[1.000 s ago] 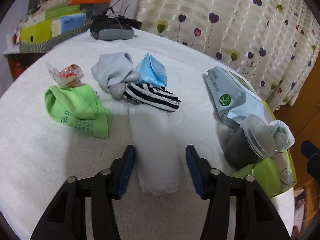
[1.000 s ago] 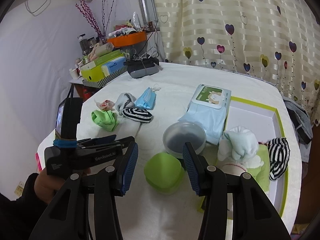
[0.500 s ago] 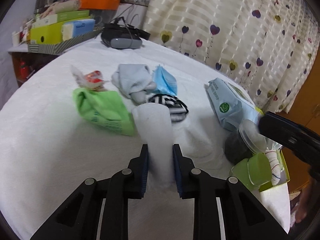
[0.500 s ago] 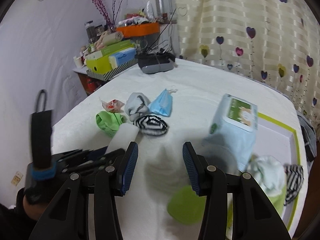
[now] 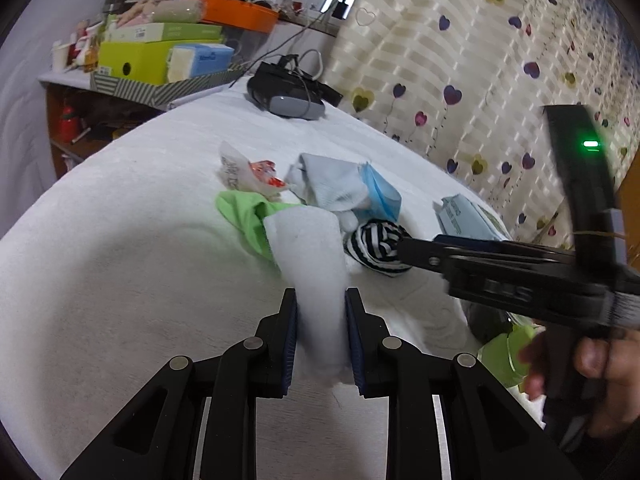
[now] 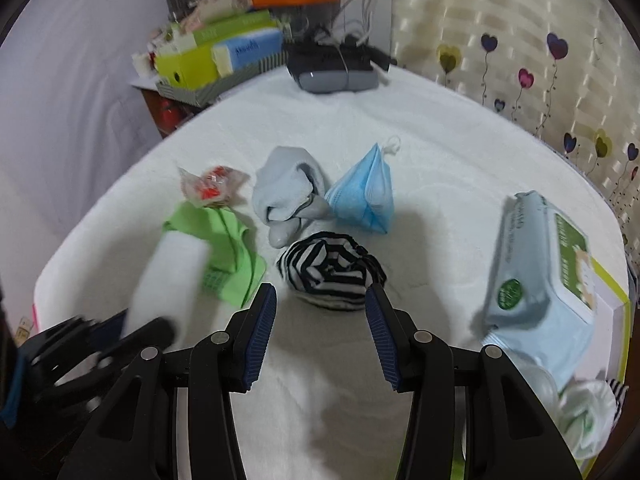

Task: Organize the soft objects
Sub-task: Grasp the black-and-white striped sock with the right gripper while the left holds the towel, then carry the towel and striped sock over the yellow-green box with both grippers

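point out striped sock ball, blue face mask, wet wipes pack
striped sock ball (image 6: 331,270), right wrist view, top of roll
blue face mask (image 6: 366,194), right wrist view, pleated front
wet wipes pack (image 6: 538,264), right wrist view, front face

Home room: heart-print curtain (image 5: 472,64), cluttered side shelf (image 5: 160,60) (boxes, tray).

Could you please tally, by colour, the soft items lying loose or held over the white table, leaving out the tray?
White: 1, the white cloth clamped in the left hand-held gripper
Green: 1, the green cloth
Pale grey-blue: 1, the sock
Blue: 1, the face mask
Black-and-white striped: 1, the balled sock
Total: 5
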The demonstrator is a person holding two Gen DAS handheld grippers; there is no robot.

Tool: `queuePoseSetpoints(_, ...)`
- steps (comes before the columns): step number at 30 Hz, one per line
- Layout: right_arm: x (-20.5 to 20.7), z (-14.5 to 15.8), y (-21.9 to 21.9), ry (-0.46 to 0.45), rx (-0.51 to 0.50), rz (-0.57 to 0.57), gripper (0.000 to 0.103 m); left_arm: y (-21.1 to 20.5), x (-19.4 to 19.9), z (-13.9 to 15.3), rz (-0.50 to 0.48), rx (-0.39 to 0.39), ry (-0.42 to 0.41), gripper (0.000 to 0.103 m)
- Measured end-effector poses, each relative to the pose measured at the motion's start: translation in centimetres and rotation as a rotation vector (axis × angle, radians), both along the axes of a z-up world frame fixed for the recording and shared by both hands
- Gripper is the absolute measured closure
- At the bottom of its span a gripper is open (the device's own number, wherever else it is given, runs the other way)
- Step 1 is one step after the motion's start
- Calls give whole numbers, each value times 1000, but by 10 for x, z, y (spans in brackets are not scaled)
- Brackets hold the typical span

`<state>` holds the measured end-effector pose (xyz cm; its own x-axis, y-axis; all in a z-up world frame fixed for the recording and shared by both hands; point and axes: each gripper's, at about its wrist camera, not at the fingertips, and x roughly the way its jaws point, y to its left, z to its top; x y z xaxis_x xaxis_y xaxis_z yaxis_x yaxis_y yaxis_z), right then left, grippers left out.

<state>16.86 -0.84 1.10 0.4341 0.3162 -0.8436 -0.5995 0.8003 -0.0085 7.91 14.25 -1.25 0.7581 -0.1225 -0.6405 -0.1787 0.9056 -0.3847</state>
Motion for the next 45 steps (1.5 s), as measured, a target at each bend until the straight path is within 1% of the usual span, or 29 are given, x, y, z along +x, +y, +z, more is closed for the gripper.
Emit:
queuePoseSetpoints(4, 19, -13, 8, 37, -30, -43, 55, 7, -2, -2, 5, -15, -6, 81)
queuePoseSetpoints(10, 35, -32, 17, 85, -83, -88, 55, 13, -4, -3, 9, -27, -9, 81)
queuePoseSetpoints(14, 41, -33, 15, 103, -54, -131, 55, 14, -4, -4, 8, -33, -9, 81)
queuePoseSetpoints(16, 42, -33, 16, 101, -54, -130, 56, 14, -4, -3, 7, -32, -11, 81)
queuePoseSetpoints(17, 41, -33, 16, 96, -57, -127, 60, 13, -4, -4, 8, -32, -11, 81)
queuePoseSetpoints(18, 40, -33, 17, 94, -53, -124, 63, 13, -4, -4, 7, -33, -12, 81)
queuePoseSetpoints(19, 39, -33, 17, 91, -50, -121, 71, 13, -4, -4, 7, -34, -12, 81)
queuePoseSetpoints(20, 37, -31, 16, 87, -43, -117, 81, 12, -4, -4, 7, -34, -12, 81)
queuePoseSetpoints(23, 35, -28, 15, 78, -36, -109, 86, 10, -6, -2, 5, -32, -16, 81)
queuePoseSetpoints(27, 25, -20, 11, 68, -6, -86, 87, 5, -10, 3, -1, -25, -26, 81)
queuePoseSetpoints(32, 1, 1, -1, 22, 47, -51, 87, -4, -16, 12, -12, -12, -42, 81)
queuePoseSetpoints(39, -44, 30, -36, -41, 144, -27, 87, -27, -28, 29, -36, 18, -68, 81)
queuePoseSetpoints(45, -75, 48, -63, -93, 193, -25, 87, -52, -37, 41, -70, 43, -84, 81)
